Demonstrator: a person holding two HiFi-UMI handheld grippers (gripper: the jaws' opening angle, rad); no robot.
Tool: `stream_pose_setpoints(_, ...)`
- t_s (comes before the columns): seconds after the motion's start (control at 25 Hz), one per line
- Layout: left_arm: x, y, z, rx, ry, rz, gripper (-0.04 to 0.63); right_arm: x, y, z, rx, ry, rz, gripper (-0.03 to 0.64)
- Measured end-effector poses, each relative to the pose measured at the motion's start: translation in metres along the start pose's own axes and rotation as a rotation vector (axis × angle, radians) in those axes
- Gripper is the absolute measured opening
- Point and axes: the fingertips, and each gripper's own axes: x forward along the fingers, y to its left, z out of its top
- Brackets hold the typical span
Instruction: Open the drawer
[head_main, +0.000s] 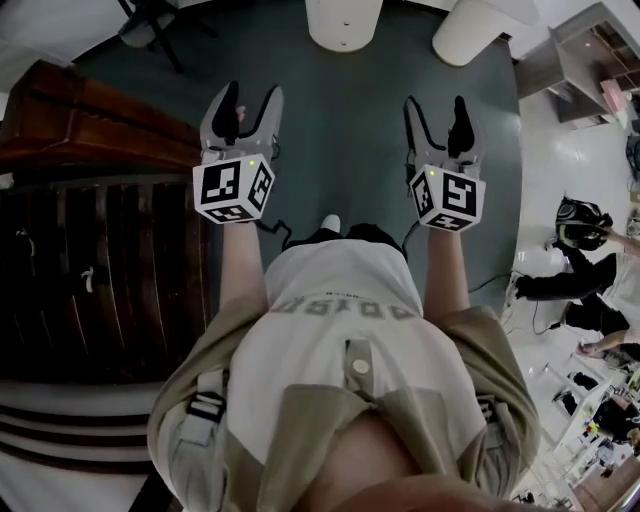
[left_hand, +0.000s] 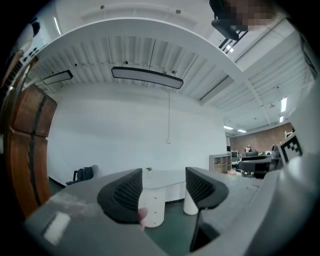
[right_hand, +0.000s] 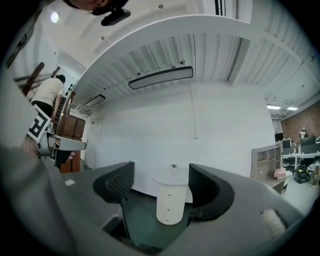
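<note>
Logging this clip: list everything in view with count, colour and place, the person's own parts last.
wooden cabinet: one, dark brown, at the person's left
round drawer unit: one, white, ahead past the grippers
tapered stand: one, white, right of the drawer unit
floor covering: one, dark green, under both grippers
shelf unit: one, grey, far right corner
bags: a few, black, on the white floor at the right
shirt: one, white, on the person
left gripper: one, grey, open, empty
right gripper: one, grey, open, empty

left gripper (head_main: 250, 100): apart, empty | right gripper (head_main: 435, 108): apart, empty | wooden cabinet (head_main: 100, 250): at left
</note>
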Motion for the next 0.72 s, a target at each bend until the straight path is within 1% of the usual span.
stream_pose_setpoints(0.2, 0.026, 0.015, -0.013, -0.019, 0.032, -0.006, 0.284, 0.023, -0.017, -0.009, 0.001, 0.034, -0.045, 0.342)
stream_pose_setpoints(0.48, 0.064, 0.028, -0.032, -0.030, 0.081, 0.020, 0.285, 0.053, -0.059, -0.029, 0.019, 0.081, -0.102, 0.342)
stream_pose_setpoints(0.6, 0.086, 0.034, -0.036, -0.030, 0.086, 0.037, 0.285, 0.075, -0.076, -0.036, 0.018, 0.088, -0.112, 0.342)
stream_pose_setpoints(0.72, 0.114, 0.036, -0.035, -0.028, 0.084, 0.054, 0.285, 0.102, -0.092, -0.039, 0.007, 0.092, -0.102, 0.342)
